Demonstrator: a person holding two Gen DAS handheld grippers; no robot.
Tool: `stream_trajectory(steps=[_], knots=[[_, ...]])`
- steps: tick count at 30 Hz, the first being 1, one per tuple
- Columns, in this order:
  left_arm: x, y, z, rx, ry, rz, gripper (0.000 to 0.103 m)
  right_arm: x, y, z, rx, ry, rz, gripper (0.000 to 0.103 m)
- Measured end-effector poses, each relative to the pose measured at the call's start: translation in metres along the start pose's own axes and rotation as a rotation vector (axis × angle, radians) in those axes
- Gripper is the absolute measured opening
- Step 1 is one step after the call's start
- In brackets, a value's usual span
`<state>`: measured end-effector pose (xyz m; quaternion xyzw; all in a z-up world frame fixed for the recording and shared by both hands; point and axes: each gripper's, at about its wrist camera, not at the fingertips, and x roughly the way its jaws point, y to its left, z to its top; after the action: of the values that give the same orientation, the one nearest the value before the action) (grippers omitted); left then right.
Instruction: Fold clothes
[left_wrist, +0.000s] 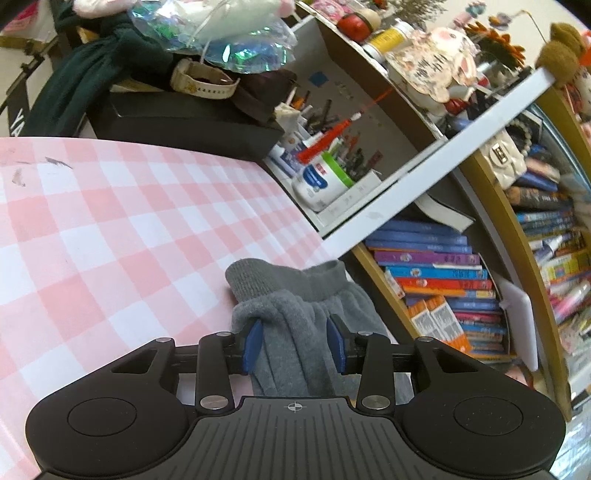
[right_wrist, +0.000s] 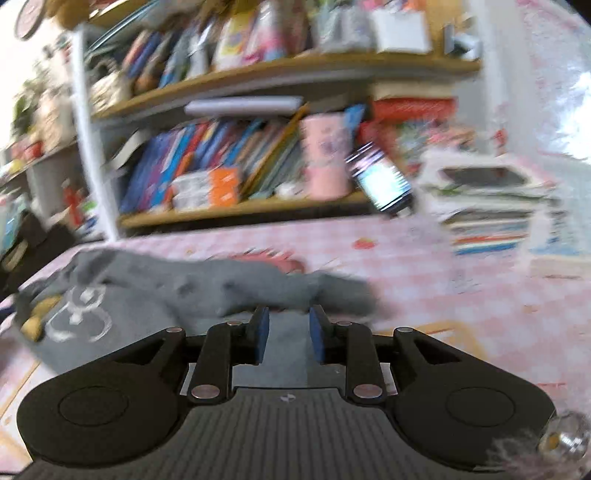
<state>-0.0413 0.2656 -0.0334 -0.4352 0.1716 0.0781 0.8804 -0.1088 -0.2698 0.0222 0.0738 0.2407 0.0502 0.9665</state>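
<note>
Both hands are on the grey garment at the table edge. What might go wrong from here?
1. The grey garment hangs over the edge of the checked table; with the left gripper fingers not clearly pinching it, it may slide off.
2. The right gripper looks open, so its end may drop.

Left gripper (left_wrist: 295, 345) clamped on cloth — right gripper (right_wrist: 286, 334) fingers parted.

Left gripper (left_wrist: 295, 341) over a pink-and-white checked tablecloth (left_wrist: 110, 229), blue pads (left_wrist: 254, 341) set either side of a bunched grey garment (left_wrist: 291, 332) with a ribbed cuff, the left pad touching the cloth, bookshelf (left_wrist: 443, 291) just beyond, black box (left_wrist: 184, 129) behind
</note>
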Motion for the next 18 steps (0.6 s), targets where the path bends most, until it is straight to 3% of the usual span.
stream_trajectory(steps=[7,14,18], knots=[[0.005,-0.005,0.010,-0.039,0.003,0.023,0.038,0.038,0.005,-0.021,-0.009,0.185,0.029,0.023],[-0.014,-0.005,0.006,0.025,-0.061,0.113,0.038,0.038,-0.007,-0.026,0.030,0.192,0.051,0.013],[-0.003,-0.004,0.010,0.039,-0.012,0.111,0.038,0.039,-0.011,-0.024,0.039,0.189,0.044,0.007]])
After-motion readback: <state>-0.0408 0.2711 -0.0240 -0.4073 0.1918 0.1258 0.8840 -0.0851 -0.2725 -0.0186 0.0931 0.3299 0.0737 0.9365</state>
